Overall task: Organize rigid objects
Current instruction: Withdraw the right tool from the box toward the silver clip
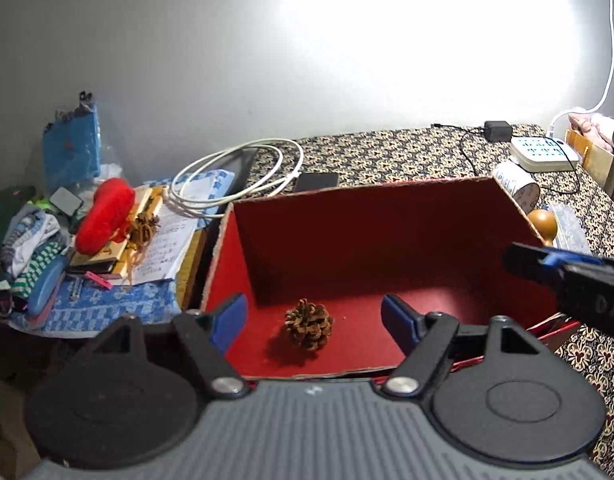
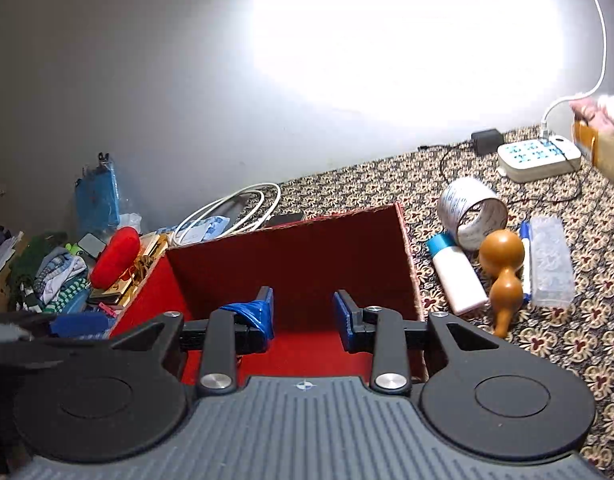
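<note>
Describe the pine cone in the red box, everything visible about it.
The pine cone is small, brown and woody, its scales spread open with paler tips. It rests on the red box's felt-like floor, near the front edge, casting a soft shadow. Nothing else touches it: it lies below and between the left gripper's open blue fingers. The right wrist view hides it.

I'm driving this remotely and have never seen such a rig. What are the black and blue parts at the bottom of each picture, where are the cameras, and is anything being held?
Each picture comes from a camera on a hand-held gripper, looking along its two blue-tipped fingers. The left gripper stands open above a red box with a pine cone lying inside, not gripped. The right gripper is also open over the box, holding nothing. Beside the box on the patterned cloth lie a tape roll, a white bottle, a wooden gourd, a pen and a clear case.
</note>
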Demonstrator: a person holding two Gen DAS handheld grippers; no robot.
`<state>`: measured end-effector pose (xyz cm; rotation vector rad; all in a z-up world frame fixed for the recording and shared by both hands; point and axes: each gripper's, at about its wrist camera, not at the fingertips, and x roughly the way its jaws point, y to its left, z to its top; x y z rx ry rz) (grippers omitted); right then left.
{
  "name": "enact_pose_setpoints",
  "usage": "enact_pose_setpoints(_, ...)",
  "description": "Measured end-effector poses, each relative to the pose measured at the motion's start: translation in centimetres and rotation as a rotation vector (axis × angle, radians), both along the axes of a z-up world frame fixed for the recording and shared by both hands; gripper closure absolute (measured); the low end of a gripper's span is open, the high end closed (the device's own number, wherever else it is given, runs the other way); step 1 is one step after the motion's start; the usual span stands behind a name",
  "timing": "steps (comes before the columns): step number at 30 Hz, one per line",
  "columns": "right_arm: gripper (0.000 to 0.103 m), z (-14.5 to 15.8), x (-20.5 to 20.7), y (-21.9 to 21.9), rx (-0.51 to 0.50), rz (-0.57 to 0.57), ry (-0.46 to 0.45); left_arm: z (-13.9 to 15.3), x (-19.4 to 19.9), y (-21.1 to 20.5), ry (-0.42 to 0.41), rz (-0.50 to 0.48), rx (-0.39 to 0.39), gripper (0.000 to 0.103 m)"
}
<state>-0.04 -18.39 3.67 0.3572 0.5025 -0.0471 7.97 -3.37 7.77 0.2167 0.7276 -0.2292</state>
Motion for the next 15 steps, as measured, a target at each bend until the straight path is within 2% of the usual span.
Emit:
enact_pose_setpoints(5,0.085,0.2,-1.6,-1.1,0.023,0.066,0.033,0.4,-1.5,-0.6,0.014,0.075,0.004,0.015)
enact_pose_setpoints(10,0.084,0.0,-3.7,-2.0,0.022,0.124,0.041,0.6,-3.8,-1.8,-0.009,0.120,0.030,0.015)
enact_pose_setpoints(15,0.084,0.0,-5.3,-3.1,-0.009,0.183,0.015,0.1,-4.9,-3.0,0.036,0.180,0.028,0.014)
